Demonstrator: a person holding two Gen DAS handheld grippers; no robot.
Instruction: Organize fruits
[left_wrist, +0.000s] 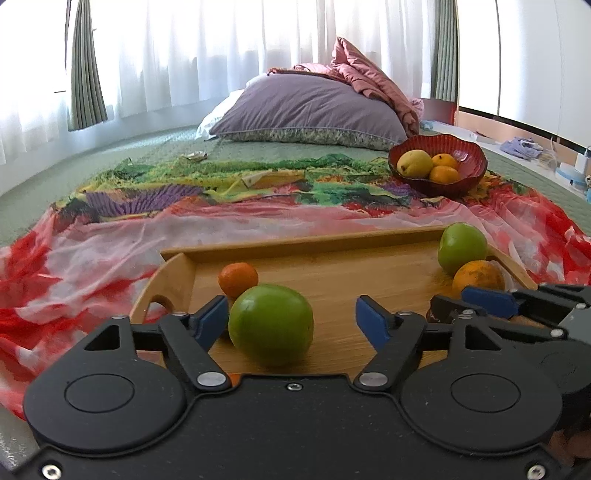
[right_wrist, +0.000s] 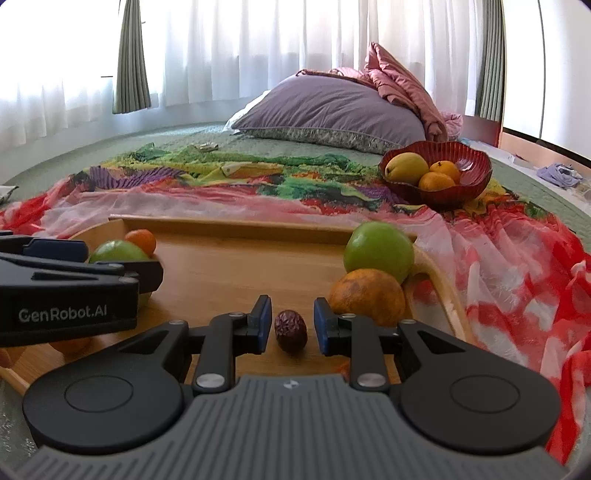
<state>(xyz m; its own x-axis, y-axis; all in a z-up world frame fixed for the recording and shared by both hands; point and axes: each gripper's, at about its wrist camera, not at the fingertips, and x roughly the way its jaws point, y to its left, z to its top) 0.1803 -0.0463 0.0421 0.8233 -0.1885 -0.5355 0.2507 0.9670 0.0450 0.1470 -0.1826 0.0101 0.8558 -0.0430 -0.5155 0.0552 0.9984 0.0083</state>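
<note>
A wooden tray (left_wrist: 332, 269) (right_wrist: 229, 266) lies on a colourful cloth on the bed. My left gripper (left_wrist: 291, 321) is open around a green apple (left_wrist: 271, 325); its left pad is close to the apple, the right pad apart. A small orange (left_wrist: 238, 278) sits behind it. My right gripper (right_wrist: 291, 325) is open around a dark red date (right_wrist: 290, 329), neither pad touching. A large orange (right_wrist: 365, 295) and a second green apple (right_wrist: 378, 253) sit by its right finger. A red bowl (left_wrist: 469, 170) (right_wrist: 476, 173) further back holds a yellow fruit and two oranges.
A purple pillow (left_wrist: 314, 107) and pink quilt (left_wrist: 373, 77) lie at the bed's far end, before white curtains. The right gripper's body (left_wrist: 524, 306) shows at the left view's right edge; the left gripper's body (right_wrist: 66, 299) fills the right view's left side.
</note>
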